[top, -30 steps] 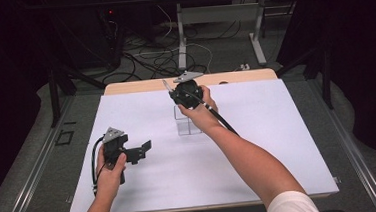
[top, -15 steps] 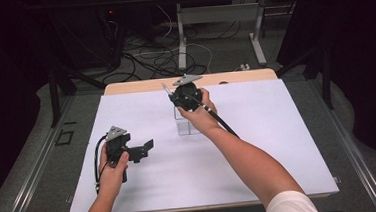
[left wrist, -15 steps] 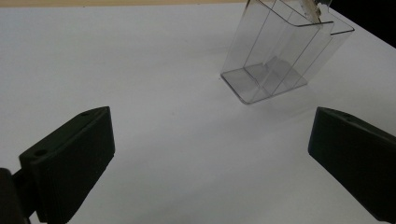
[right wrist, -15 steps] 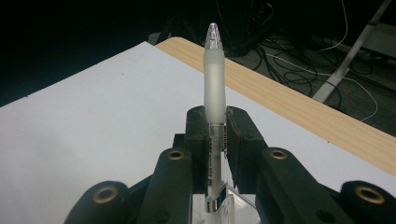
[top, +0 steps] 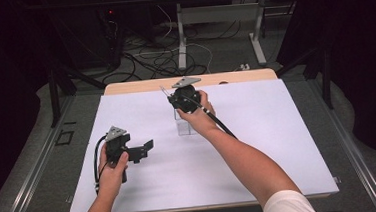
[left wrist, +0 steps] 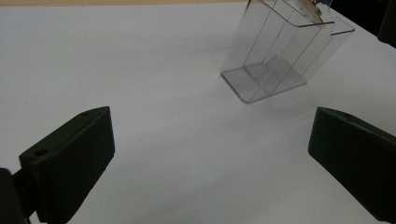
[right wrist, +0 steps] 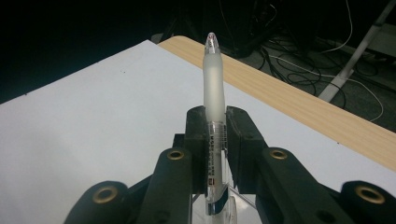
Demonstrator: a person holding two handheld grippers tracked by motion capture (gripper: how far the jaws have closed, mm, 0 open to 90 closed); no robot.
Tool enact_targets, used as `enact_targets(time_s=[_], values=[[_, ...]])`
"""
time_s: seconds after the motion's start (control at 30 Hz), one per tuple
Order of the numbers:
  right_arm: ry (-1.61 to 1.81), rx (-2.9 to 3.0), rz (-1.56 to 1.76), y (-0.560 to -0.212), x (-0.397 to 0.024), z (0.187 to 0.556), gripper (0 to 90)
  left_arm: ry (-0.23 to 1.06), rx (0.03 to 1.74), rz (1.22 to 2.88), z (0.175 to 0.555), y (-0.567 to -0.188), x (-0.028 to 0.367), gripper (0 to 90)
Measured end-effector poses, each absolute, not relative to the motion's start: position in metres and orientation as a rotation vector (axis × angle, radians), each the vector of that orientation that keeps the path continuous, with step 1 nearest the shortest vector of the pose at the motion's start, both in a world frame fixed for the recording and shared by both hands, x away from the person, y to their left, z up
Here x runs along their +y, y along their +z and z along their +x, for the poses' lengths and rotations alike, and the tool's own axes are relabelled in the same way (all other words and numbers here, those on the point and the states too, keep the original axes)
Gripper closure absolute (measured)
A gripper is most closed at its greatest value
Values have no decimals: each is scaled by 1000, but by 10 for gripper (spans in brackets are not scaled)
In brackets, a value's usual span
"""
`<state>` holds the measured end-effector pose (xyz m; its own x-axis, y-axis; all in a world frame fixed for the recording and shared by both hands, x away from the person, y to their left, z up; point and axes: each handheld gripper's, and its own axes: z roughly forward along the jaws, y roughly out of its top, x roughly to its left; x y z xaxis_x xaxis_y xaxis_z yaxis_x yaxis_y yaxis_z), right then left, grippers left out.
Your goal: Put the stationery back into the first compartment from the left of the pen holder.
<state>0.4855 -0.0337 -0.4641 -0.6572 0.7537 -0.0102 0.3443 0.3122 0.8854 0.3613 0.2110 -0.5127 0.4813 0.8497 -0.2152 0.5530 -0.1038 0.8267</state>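
The right tongs (right wrist: 215, 140) are clenched on a frosted white plastic pen (right wrist: 214, 88), its long axis running out past the jaw tips, its lower end over the clear plastic compartmented holder (top: 183, 125) at the middle of the white-covered worktop (top: 279, 144). The left tongs (top: 141, 150), released with jaws wide apart, hover nearer and left, the holder (left wrist: 280, 56) ahead to their right.

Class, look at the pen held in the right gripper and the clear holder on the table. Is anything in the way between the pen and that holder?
Nothing visible blocks it. The right gripper is shut on the pen, above the clear holder. The holder's compartments look empty in the left gripper view. The open left gripper sits apart, to the side on the white table.
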Motion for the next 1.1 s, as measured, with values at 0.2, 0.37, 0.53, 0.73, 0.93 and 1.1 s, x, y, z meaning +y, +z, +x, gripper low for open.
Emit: enact_targets(time_s=[0.2, 0.37, 0.53, 0.73, 0.93, 1.1], values=[[1285, 2182, 933, -469, -31, 486, 795, 388, 1194, 1791, 361, -512, 213, 7], [1278, 2196, 914, -474, -27, 486, 794, 388, 1196, 1785, 361, -512, 214, 7], [1265, 2220, 915, -476, -27, 486, 795, 392, 1197, 1779, 361, -513, 214, 7], [1261, 2229, 913, -480, -26, 485, 795, 393, 1197, 1779, 361, -513, 214, 7], [1283, 2210, 932, -476, -28, 487, 795, 393, 1196, 1779, 361, -513, 214, 7], [1336, 2170, 948, -473, -32, 490, 794, 389, 1195, 1788, 361, -512, 214, 7]])
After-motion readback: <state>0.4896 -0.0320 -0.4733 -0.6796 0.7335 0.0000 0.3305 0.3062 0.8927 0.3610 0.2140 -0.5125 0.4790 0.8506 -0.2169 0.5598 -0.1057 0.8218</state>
